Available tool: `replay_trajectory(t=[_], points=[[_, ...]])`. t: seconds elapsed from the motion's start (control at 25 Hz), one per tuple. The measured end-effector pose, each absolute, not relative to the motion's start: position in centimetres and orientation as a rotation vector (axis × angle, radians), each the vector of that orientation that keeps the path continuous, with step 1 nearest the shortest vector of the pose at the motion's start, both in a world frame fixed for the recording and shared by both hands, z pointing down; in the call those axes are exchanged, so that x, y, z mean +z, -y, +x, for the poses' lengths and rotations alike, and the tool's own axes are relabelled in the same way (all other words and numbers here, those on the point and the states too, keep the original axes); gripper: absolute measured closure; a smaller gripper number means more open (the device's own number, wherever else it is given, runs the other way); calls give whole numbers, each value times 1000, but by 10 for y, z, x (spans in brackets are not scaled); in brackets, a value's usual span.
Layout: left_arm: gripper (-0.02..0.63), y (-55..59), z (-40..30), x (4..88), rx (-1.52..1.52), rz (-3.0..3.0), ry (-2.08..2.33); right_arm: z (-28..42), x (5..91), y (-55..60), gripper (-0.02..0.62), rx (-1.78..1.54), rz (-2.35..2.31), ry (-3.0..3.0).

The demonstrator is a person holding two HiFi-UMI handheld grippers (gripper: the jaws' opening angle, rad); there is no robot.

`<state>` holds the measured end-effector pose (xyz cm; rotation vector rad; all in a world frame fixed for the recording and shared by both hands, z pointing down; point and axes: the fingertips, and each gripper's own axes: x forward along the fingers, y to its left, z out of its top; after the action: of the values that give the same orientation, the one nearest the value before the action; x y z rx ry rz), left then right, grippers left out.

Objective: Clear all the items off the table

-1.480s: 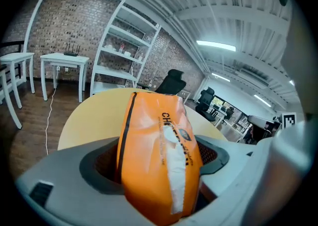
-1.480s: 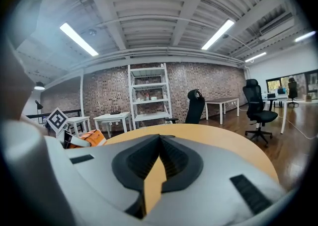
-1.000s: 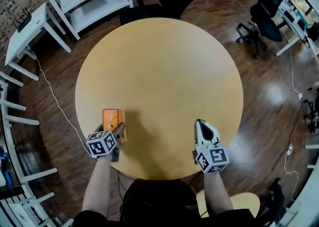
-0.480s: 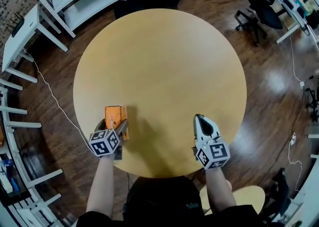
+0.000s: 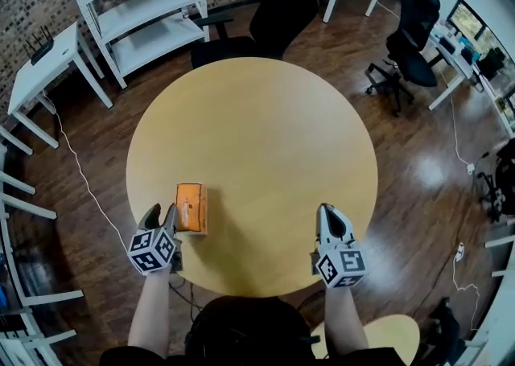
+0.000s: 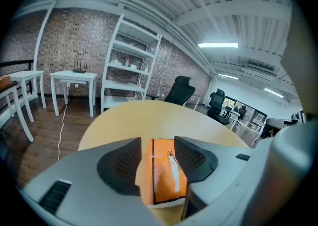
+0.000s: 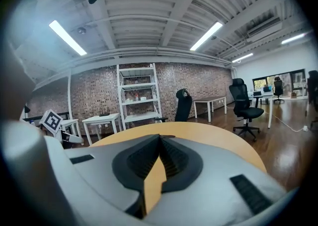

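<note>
An orange box (image 5: 191, 207) lies flat on the round wooden table (image 5: 257, 131), near its front left edge. My left gripper (image 5: 160, 213) sits just left of the box and a little behind it, at the table's rim. Its jaws are closing and part-way apart. In the left gripper view the box (image 6: 164, 175) shows in the gap of the left gripper (image 6: 158, 145), with the pads off its sides. My right gripper (image 5: 329, 213) rests over the front right edge, shut with nothing in it. In the right gripper view the right gripper (image 7: 159, 138) has its pads together.
A white shelf unit (image 5: 141, 10) and a black office chair (image 5: 278, 2) stand beyond the table. A white side table (image 5: 44, 59) is at the far left, with more office chairs (image 5: 410, 43) at the right. A round wooden seat (image 5: 386, 332) is by my right arm.
My left gripper has drawn back and to the left, off the orange box, which stays on the table. Its jaws have narrowed. The right gripper has barely moved.
</note>
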<state>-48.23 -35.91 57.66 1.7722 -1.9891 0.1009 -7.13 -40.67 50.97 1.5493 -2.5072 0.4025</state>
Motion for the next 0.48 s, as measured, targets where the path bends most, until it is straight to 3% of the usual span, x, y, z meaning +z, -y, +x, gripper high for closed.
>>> replay_trajectory(t=[0.12,0.32,0.4,0.48], points=[[461,352,-500,545,-9,1818,2059,-66,490,392,591,355,1626,2506],[517,348,-495,496,-174,1952,2071,-50,468,363,591,287,1748,2486],[592,346,-485,481,-201,2011,2070,-43,458,351,591,264,1789,2478],[603,346,-473,467,-241,2065,2042,-36,448,341,591,235,1823,2475]])
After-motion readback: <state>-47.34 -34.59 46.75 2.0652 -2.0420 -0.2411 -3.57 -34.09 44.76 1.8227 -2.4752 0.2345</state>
